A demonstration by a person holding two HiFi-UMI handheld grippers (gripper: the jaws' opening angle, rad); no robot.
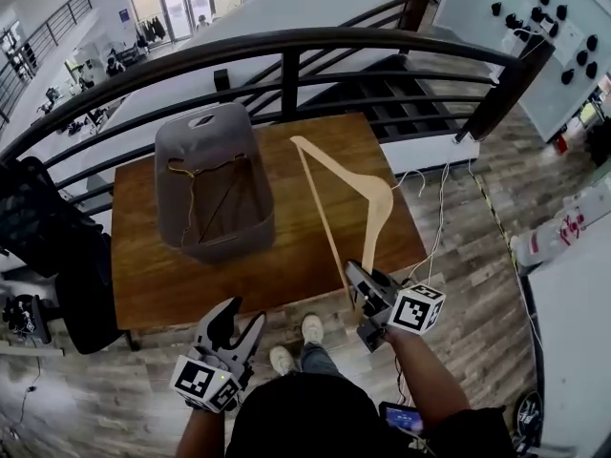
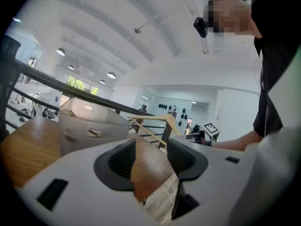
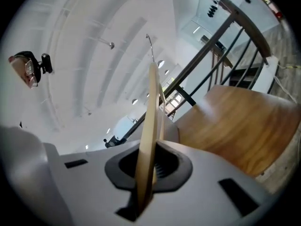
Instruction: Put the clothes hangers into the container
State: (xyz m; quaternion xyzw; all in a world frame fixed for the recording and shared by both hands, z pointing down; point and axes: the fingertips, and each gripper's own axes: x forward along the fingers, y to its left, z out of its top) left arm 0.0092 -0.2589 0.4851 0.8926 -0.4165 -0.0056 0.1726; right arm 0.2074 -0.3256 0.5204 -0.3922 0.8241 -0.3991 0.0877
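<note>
A pale wooden clothes hanger (image 1: 346, 187) hangs in the air over the right half of the wooden table (image 1: 181, 289), and my right gripper (image 1: 361, 289) is shut on its lower end. In the right gripper view the hanger (image 3: 151, 126) stands edge-on, clamped between the pads. The grey container (image 1: 215, 136) stands on the table's left half with another hanger (image 1: 202, 172) inside. My left gripper (image 1: 234, 327) is open and empty near the table's front edge. The left gripper view shows the container (image 2: 84, 121) and the lifted hanger (image 2: 155, 124) ahead.
A dark curved railing (image 1: 286, 41) runs behind the table. A black chair or bag (image 1: 48, 246) stands at the left. White cables (image 1: 434, 218) trail on the wooden floor to the right. The person's shoes (image 1: 296, 346) are by the table's front edge.
</note>
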